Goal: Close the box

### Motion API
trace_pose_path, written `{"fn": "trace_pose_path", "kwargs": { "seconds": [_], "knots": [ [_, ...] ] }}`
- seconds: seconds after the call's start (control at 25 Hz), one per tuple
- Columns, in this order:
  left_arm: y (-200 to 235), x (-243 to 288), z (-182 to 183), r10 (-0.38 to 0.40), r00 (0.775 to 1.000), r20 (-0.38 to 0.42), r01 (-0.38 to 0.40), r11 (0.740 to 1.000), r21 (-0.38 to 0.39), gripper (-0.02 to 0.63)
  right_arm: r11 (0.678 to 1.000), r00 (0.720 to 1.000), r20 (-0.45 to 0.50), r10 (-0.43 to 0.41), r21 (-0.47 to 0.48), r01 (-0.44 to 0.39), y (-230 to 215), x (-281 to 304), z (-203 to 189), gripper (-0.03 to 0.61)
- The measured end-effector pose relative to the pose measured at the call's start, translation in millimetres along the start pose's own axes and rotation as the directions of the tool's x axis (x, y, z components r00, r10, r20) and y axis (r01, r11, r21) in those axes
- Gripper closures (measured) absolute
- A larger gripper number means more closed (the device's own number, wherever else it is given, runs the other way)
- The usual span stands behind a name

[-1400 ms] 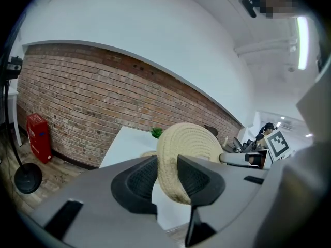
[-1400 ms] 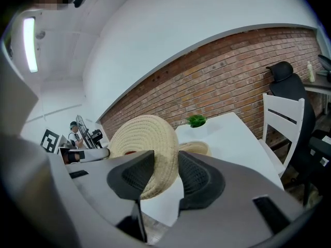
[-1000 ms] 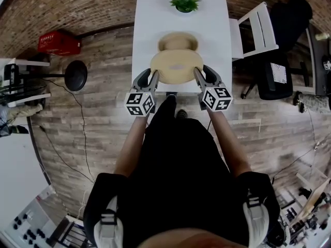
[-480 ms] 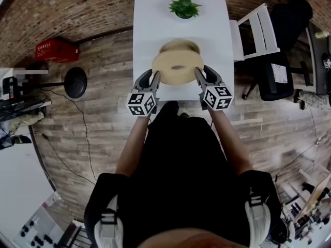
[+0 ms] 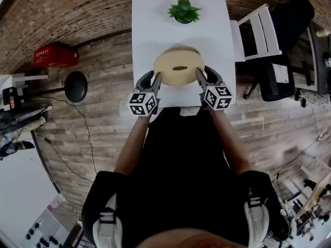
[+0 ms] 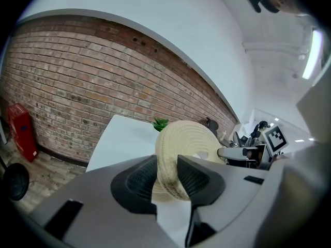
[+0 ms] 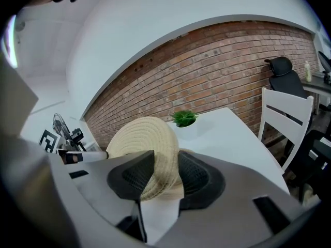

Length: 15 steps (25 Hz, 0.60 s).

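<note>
A round woven straw lid (image 5: 178, 67) with a small slot at its centre is held flat above the white table (image 5: 155, 25). It hides nearly all of the round woven box below; only a thin strip of the box's far rim (image 5: 181, 48) shows. My left gripper (image 5: 155, 79) is shut on the lid's left edge and my right gripper (image 5: 199, 76) on its right edge. In the left gripper view the lid's rim (image 6: 170, 159) is pinched between the black pads of the left gripper (image 6: 166, 177). The right gripper (image 7: 164, 174) pinches the lid (image 7: 145, 143) the same way.
A small green potted plant (image 5: 183, 9) stands at the table's far end. A white chair (image 5: 256, 32) and a black office chair (image 5: 289, 19) stand to the right. On the wooden floor to the left are a red crate (image 5: 56, 56) and a black stool (image 5: 76, 87).
Both grippers have carried the lid away from me, over the box. The box's open top showed well behind the lid before; now only a sliver of rim shows.
</note>
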<state>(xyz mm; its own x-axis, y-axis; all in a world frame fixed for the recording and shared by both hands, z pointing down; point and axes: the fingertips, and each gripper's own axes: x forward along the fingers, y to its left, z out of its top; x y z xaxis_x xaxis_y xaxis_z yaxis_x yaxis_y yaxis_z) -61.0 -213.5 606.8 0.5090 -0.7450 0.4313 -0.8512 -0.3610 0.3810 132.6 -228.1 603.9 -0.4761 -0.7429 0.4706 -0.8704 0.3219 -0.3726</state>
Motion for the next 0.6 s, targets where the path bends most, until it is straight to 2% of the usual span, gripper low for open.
{"fn": "trace_pose_path", "kwargs": {
  "seconds": [0.28,0.6],
  "knots": [
    [8,24,4,0.049,0.999,-0.011,-0.049,0.999,0.002,0.484,0.999,0.999,-0.04,0.035,0.003,-0.035,-17,25,5,0.433],
    [18,41,-8,0.106,0.993,-0.041,-0.108,0.994,-0.03,0.483,0.998,0.993,-0.1,0.061,-0.01,-0.062,-30,45,-3,0.434]
  ]
}}
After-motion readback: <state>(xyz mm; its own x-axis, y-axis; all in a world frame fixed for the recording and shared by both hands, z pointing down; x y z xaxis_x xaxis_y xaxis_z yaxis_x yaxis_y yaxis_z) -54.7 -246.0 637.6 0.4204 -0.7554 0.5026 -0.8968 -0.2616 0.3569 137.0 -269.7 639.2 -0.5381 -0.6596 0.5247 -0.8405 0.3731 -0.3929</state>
